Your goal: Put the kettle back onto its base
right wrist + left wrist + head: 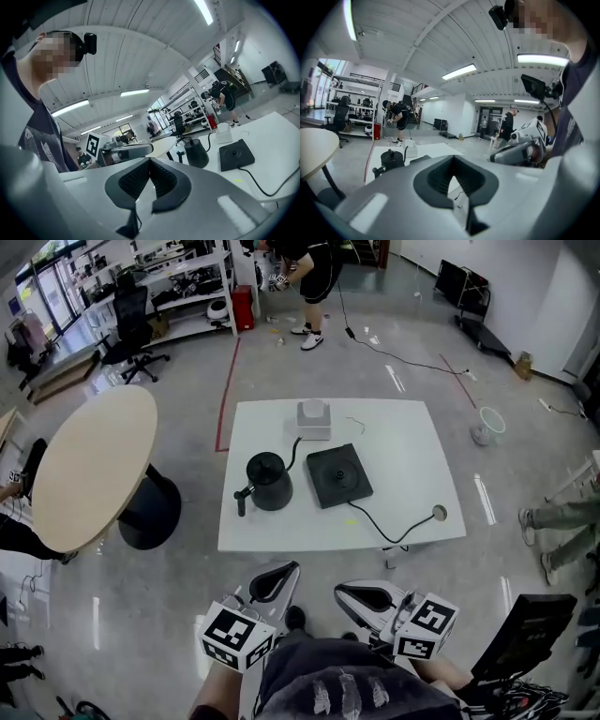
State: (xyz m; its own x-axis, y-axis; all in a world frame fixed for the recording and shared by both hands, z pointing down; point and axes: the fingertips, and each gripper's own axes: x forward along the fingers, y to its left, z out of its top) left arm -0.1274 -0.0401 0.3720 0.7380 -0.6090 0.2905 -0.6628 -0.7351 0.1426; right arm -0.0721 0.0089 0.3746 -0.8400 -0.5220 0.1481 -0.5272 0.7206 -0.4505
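Nearest, at the bottom edge of the head view, are the two grippers, held low in front of the person's body. The left gripper [272,582] has its jaws pressed together with nothing between them. The right gripper [370,599] is also closed and empty. Both are well apart from the white table [412,437] in the middle of the frame. On this table the black kettle [268,481] stands upright, just beside the square black base [338,474] on its left side and not yet on it. Its handle [242,500], as far as I can tell at this size, points to the lower left, and the thin spout curves up toward the base. The base's cord [394,535] runs to the lower right. I judge that the reach has only begun. To do it well, one gripper should open before it arrives and take the handle firmly. The kettle should then go straight up, so the spout does not catch, and come down centred on the base. Behind them a white box [313,419] sits at the far edge.
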